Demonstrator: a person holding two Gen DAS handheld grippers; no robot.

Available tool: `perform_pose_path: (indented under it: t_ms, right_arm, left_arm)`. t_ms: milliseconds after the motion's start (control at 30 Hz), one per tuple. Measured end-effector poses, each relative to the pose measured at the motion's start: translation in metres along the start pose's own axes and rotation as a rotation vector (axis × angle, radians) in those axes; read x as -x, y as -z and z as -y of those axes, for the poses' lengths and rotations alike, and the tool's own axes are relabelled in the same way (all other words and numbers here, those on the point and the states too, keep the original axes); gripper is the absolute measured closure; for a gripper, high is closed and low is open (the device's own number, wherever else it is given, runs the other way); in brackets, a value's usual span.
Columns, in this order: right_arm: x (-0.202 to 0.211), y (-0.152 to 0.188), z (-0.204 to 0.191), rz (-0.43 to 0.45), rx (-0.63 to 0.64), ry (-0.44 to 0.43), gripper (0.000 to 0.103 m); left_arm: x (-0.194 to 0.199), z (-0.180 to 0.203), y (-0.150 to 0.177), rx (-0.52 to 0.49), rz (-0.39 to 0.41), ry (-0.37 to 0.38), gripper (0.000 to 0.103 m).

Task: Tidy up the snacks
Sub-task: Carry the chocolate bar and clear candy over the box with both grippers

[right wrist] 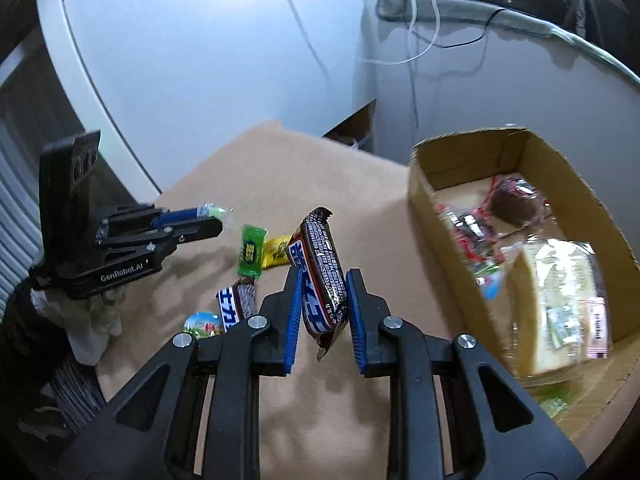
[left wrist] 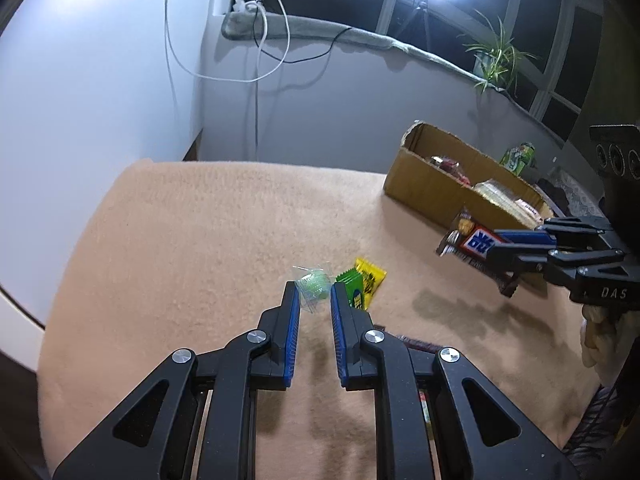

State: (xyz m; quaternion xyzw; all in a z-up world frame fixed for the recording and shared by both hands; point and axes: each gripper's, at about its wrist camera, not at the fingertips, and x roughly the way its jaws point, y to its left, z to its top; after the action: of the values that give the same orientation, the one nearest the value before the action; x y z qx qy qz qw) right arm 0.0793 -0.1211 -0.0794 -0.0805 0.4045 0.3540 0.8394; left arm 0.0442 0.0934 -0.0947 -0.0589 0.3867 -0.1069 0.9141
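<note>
My left gripper [left wrist: 315, 294] is shut on a small green candy in a clear wrapper [left wrist: 309, 280], held just above the beige cloth. From the right wrist view that left gripper [right wrist: 218, 218] is at the left, and the candy [right wrist: 214, 211] sticks out of its tips. My right gripper [right wrist: 326, 276] is shut on a chocolate bar in a brown, blue and white wrapper [right wrist: 320, 256], lifted off the table and standing nearly upright. In the left wrist view, the right gripper [left wrist: 496, 245] holds the bar [left wrist: 466, 240] in front of the cardboard box [left wrist: 420, 192].
The open box [right wrist: 436, 216] at the right holds several wrapped snacks. On the cloth lie a green packet [right wrist: 252, 252], a yellow packet [right wrist: 276, 250], a second chocolate bar [right wrist: 234, 304] and a round lidded cup [right wrist: 202, 324]. Wall and cables stand behind the table.
</note>
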Motion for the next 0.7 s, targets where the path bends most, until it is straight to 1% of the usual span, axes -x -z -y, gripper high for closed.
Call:
perform_pose_path:
  t_ms: [167,300,400,533,700]
  right_arm:
    - [0.026,-0.006,0.015,0.070,-0.022,0.048,0.081]
    - [0.051,-0.013,0.031,0.127,-0.037,0.139,0.081]
    - [0.070,-0.018,0.051,0.160,-0.070,0.188,0.081]
    - [0.085,-0.018,0.076,0.172,-0.113,0.237,0.081]
    - [0.091,-0.015,0.100,0.167,-0.151,0.275,0.081]
  left_arm:
    - [0.006,0.002,-0.010,0.007,0.031,-0.001,0.089]
    - [0.005,0.006,-0.022,0.016,0.041,0.012,0.089]
    - [0.000,0.017,-0.032,0.000,0.050,0.022,0.089]
    - [-0.011,0.037,-0.051,-0.022,0.062,0.049,0.089]
    - [-0.023,0.059,-0.072,-0.032,0.077,0.083,0.089]
